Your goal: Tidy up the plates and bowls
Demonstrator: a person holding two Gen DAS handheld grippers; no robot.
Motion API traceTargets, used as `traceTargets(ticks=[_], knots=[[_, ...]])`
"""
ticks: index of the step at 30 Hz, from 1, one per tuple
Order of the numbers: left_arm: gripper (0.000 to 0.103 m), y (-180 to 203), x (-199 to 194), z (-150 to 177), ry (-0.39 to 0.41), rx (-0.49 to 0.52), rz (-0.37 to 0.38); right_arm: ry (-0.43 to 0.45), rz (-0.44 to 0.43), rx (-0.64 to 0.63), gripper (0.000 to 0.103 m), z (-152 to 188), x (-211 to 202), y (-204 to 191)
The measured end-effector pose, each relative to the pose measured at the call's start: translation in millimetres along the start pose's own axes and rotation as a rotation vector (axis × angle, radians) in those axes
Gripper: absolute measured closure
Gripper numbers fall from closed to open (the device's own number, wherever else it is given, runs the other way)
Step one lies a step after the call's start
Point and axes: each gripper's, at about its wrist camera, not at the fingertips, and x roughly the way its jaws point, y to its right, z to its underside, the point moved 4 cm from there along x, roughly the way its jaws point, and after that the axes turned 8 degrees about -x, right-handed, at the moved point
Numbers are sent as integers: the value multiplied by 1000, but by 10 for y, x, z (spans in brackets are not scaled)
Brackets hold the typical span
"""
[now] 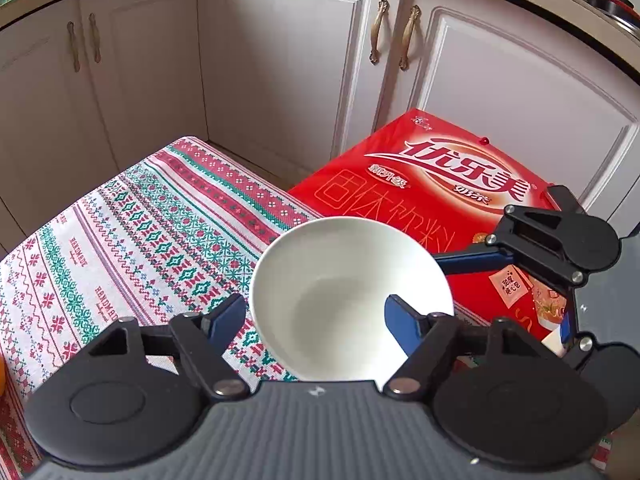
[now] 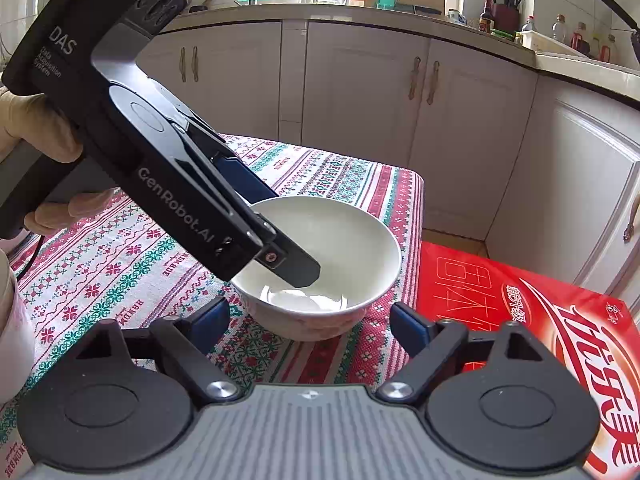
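A white bowl stands upright on the patterned tablecloth near the table's right edge. My left gripper is open and straddles the bowl's near rim: one finger is inside the bowl, the other outside on the left. In the right wrist view the left gripper reaches down from the upper left, one finger inside the bowl. My right gripper is open and empty, just in front of the bowl; it also shows in the left wrist view at the right.
A red printed carton lies to the right of the table, lower than it. White cabinet doors stand behind. A pale container sits at the left edge. The counter holds bottles and utensils.
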Motion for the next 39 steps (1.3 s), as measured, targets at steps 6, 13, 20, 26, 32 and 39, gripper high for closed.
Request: traceTargets(ticks=[6, 13, 20, 26, 32, 39], knots=[[31, -27, 65, -40, -7, -2, 11, 11, -2, -6, 18, -22, 23, -7], [39, -39, 106, -47, -15, -11, 27, 14, 3, -14, 18, -29, 32, 0], [39, -20, 79, -36, -21, -15, 23, 4, 5, -9, 18, -41, 24, -25], [39, 30, -59, 5, -13, -18, 24, 14, -5, -5, 18, -82, -105, -57], [39, 114, -310, 62, 5, -18, 21, 22, -9, -16, 18, -137, -321, -192], [39, 256, -715, 212, 35, -21, 11, 33, -24, -30, 18, -196, -635, -414]])
